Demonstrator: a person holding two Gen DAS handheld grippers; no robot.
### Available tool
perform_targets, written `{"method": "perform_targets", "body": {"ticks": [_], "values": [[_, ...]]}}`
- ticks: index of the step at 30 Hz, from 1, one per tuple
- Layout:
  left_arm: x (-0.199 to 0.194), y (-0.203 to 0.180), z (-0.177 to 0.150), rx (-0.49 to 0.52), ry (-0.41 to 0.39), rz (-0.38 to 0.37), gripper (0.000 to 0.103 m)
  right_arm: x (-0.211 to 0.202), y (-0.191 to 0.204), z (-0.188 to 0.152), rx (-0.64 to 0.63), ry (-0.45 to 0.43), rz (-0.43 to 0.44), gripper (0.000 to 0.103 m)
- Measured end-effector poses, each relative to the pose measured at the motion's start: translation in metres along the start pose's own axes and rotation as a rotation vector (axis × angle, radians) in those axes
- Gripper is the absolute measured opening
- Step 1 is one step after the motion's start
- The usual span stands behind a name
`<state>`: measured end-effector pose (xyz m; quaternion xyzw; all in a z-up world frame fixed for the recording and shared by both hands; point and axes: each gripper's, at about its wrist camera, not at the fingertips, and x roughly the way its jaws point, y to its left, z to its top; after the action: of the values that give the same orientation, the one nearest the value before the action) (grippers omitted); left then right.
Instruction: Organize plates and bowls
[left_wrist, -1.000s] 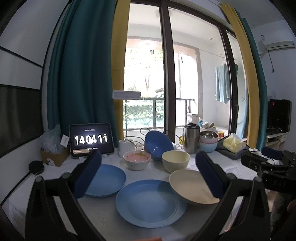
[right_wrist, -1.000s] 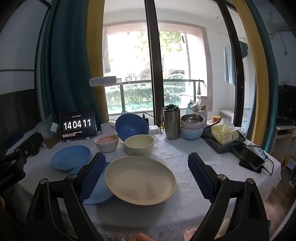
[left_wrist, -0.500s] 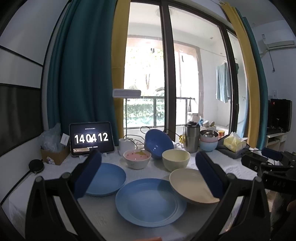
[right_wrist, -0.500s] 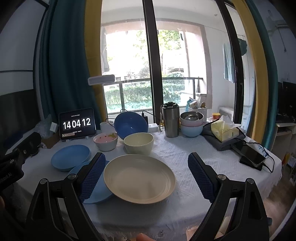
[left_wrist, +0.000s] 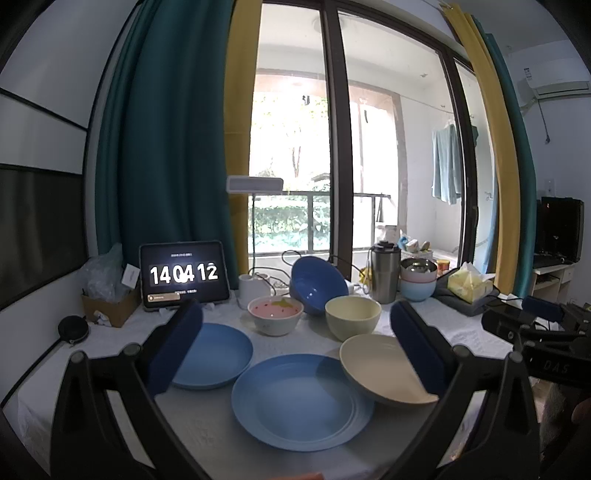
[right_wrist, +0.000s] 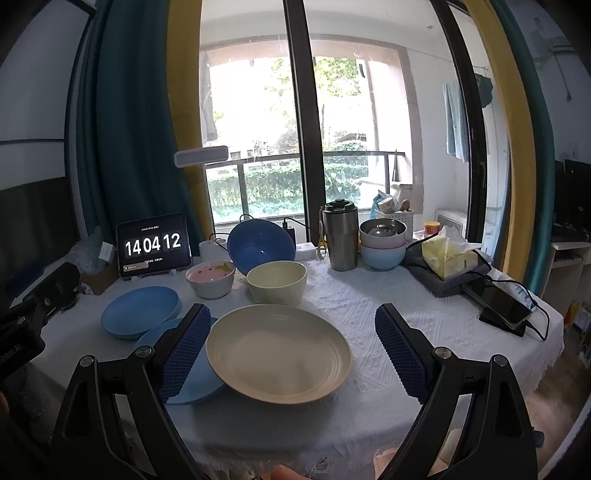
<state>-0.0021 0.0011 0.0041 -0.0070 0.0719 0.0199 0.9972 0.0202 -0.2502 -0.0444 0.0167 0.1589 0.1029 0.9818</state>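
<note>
A cream plate (right_wrist: 277, 352) lies at the table's front, its left edge resting on a large blue plate (left_wrist: 301, 402). A smaller blue plate (left_wrist: 214, 354) lies to the left. Behind stand a pink bowl (left_wrist: 275, 314), a cream bowl (left_wrist: 352, 321) and a tilted dark blue bowl (left_wrist: 314, 282). Stacked bowls (right_wrist: 382, 242) stand at the back right. My left gripper (left_wrist: 295, 343) is open above the blue plates. My right gripper (right_wrist: 291, 350) is open, its fingers either side of the cream plate, above it.
A tablet clock (left_wrist: 183, 275), a steel tumbler (right_wrist: 340, 236), a lamp base (left_wrist: 253, 288) and cables stand at the back. A tissue pack (right_wrist: 448, 256) and a phone (right_wrist: 504, 304) lie at the right. A cardboard box (left_wrist: 110, 306) is at the left.
Both views have shifted only slightly; the clock went from 14:04:11 to 14:04:12. The dishes have not moved and both grippers stay open.
</note>
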Motion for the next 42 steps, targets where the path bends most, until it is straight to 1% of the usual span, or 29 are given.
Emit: {"method": "perform_targets", "body": {"ticks": [29, 42], "values": [[0.0001, 0.002, -0.0001, -0.001, -0.001, -0.002, 0.103, 0.0004, 0.0012, -0.0032, 0.003, 0.004, -0.002, 0.093], [-0.0003, -0.0007, -0.0077, 0.0, 0.008, 0.0, 0.103, 0.0048, -0.0015, -0.0071, 0.018, 0.022, -0.005, 0.093]]}}
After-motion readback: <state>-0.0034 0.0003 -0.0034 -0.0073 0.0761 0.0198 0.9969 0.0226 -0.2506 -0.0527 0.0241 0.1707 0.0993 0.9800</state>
